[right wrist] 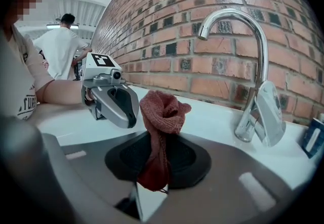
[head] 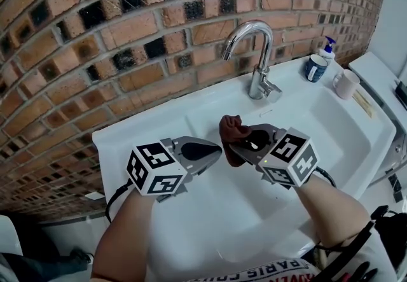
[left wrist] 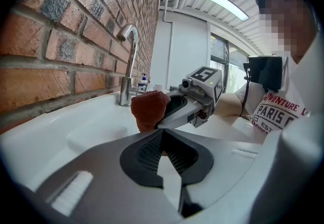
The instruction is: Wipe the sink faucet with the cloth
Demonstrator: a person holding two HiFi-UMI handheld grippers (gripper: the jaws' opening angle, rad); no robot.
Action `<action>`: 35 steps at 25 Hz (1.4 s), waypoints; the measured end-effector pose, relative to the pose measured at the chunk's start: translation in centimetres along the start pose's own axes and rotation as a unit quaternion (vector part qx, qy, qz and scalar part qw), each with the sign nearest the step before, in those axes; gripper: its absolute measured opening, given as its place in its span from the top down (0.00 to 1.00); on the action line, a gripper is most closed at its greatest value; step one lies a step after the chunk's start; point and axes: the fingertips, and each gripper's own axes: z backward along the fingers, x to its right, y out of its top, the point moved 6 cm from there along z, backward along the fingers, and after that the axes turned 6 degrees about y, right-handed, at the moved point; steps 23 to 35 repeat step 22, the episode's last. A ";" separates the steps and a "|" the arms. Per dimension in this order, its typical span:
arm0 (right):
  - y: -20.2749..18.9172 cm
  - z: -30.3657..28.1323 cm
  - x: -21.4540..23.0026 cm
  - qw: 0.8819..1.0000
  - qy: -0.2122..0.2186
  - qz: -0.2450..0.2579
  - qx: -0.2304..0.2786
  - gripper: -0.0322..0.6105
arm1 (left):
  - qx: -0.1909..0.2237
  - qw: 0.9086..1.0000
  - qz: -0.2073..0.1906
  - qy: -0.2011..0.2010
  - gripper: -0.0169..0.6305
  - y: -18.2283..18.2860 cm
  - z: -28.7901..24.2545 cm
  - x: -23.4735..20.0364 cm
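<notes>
Closest in, right hand-held gripper [head: 243, 145] clamped shut on soft, light knitted cloth [head: 233, 126] over the sink [head: 331, 109], short of the faucet [head: 261, 51]; likely floppy, best held bunched near its middle; left hand-held gripper [head: 213, 150] shut, empty.

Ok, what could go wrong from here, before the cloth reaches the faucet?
The right gripper pinches the cloth only at a narrow fold; the loose bunch may slip out when rubbed on the faucet.
The mug and blue cup stand on the sink rim right of the faucet; a wide sweep could knock them.
The left gripper, shut and empty, sits close to the right one and may bump it.
</notes>
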 end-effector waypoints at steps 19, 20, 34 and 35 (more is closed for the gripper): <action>0.0 -0.1 -0.1 1.000 0.010 -0.001 0.006 0.82 | 0.000 1.000 0.000 0.001 0.97 0.0 0.0 0.0; 0.0 -0.1 -0.1 1.000 0.011 -0.001 0.006 0.82 | 0.000 1.000 0.000 0.001 0.97 0.0 0.0 0.0; 0.0 -0.2 -0.1 1.000 0.013 -0.001 0.004 0.82 | 0.000 1.000 0.001 0.002 0.97 -0.1 0.1 0.0; 0.0 -0.2 -0.1 1.000 0.013 -0.001 0.004 0.82 | 0.000 1.000 0.001 0.002 0.97 -0.1 0.1 0.0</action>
